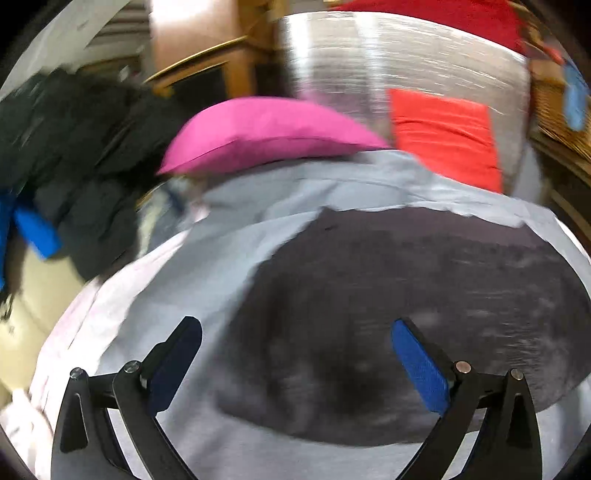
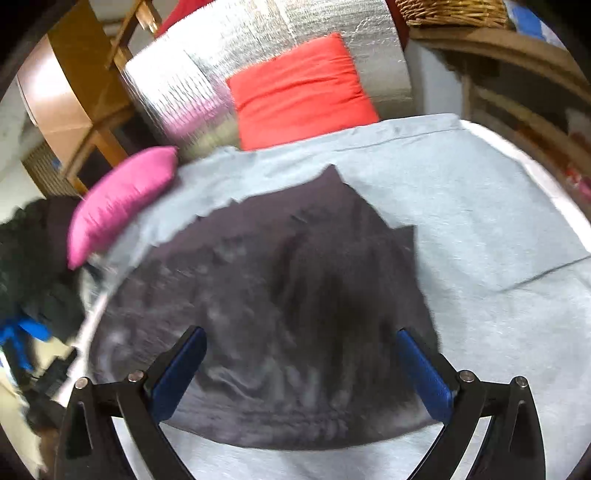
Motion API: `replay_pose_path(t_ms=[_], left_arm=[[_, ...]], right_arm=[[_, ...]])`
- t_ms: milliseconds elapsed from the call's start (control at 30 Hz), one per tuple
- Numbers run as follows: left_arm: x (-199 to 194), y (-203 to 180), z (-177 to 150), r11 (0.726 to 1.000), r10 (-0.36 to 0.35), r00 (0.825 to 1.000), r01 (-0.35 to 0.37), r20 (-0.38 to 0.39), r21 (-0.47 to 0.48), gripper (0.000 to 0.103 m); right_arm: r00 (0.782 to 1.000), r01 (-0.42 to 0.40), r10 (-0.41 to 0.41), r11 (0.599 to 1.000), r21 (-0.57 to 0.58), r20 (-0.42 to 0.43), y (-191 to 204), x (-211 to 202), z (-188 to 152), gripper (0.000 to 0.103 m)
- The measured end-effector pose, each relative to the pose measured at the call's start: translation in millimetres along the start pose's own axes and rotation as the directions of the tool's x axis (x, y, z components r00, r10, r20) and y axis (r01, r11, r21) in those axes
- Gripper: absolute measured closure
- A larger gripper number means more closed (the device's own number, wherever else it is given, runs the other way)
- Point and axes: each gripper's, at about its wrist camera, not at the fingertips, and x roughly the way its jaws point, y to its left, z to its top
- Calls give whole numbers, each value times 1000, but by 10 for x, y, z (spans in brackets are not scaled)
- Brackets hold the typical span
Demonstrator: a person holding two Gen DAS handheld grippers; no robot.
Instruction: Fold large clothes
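Note:
A dark grey garment [image 1: 388, 314] lies spread flat on a light blue sheet [image 1: 207, 273] over a bed. It also shows in the right wrist view [image 2: 288, 295], with a pointed corner at its far end. My left gripper [image 1: 297, 363] is open and empty, hovering above the garment's near left part. My right gripper [image 2: 301, 369] is open and empty above the garment's near edge. Both views are motion-blurred.
A pink pillow [image 1: 266, 133] and a red cushion [image 1: 447, 136] lie at the bed's far end against a silver foil panel [image 1: 388, 59]. A pile of dark clothes [image 1: 74, 162] lies to the left. Wooden shelves and a wicker basket [image 2: 454, 11] stand on the right.

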Motion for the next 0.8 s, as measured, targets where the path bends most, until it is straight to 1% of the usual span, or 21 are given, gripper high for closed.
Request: replay_pose_path(t_ms=[33, 100, 133, 167, 200, 233, 267, 367, 433, 467, 500, 533, 600, 633, 667, 733, 767, 800], left_arm=[[32, -151, -22, 999, -10, 1000, 10, -3, 35, 0], [222, -345, -88, 996, -2, 999, 6, -50, 86, 0], [433, -452, -192, 992, 24, 991, -8, -130, 126, 0], [558, -510, -283, 990, 24, 981, 3, -192, 138, 0], [601, -507, -351, 992, 16, 982, 7, -186, 125, 0], [574, -488, -378, 993, 12, 987, 7, -159, 119, 0], [570, -474, -374, 992, 12, 987, 8, -159, 122, 0], [424, -380, -299, 997, -21, 985, 34, -169, 72, 1], [255, -252, -241, 998, -51, 993, 53, -111, 22, 1], [163, -177, -223, 999, -50, 996, 50, -75, 0, 1], [136, -144, -209, 999, -46, 997, 45, -55, -21, 1], [74, -33, -205, 996, -52, 998, 49, -35, -68, 1], [68, 98, -219, 988, -78, 996, 72, -35, -138, 1], [90, 143, -244, 980, -102, 994, 92, -49, -174, 1], [97, 128, -258, 978, -111, 992, 98, -58, -187, 1], [102, 64, -280, 973, -130, 989, 114, -67, -201, 1], [66, -11, -270, 974, -135, 989, 122, -57, -193, 1], [29, -103, -256, 977, -133, 990, 124, -45, -174, 1]], right_arm=[[1000, -4, 4, 1000, -3, -5, 10, 37, 5, 0], [999, -25, 26, 1000, 18, -28, -27, 162, -35, 0], [998, -43, 46, 998, 50, -50, -97, 265, -51, 0], [996, -52, 57, 996, 78, -68, -103, 328, 11, 0], [994, -64, 74, 991, 119, -85, -218, 434, -20, 0], [991, -97, 110, 982, 165, -72, -345, 489, -70, 0], [990, -122, 133, 975, 188, -47, -409, 414, -131, 0], [987, -149, 161, 956, 251, -28, -466, 319, -83, 0], [978, -202, 207, 940, 277, 10, -450, 193, -58, 0], [964, -261, 262, 923, 282, 36, -408, 117, -56, 0], [948, -317, 313, 906, 282, 58, -339, 47, -71, 0], [937, -348, 343, 895, 279, 69, -287, 9, -89, 0], [903, -428, 420, 858, 284, 91, -150, -20, -165, 0], [886, -460, 454, 838, 293, 92, -92, 7, -196, 0], [870, -487, 484, 816, 311, 91, -27, 72, -240, 0], [858, -504, 505, 794, 340, 91, 59, 176, -275, 0], [849, -515, 520, 778, 361, 90, 110, 251, -293, 0], [835, -534, 543, 759, 373, 88, 181, 314, -301, 0]])
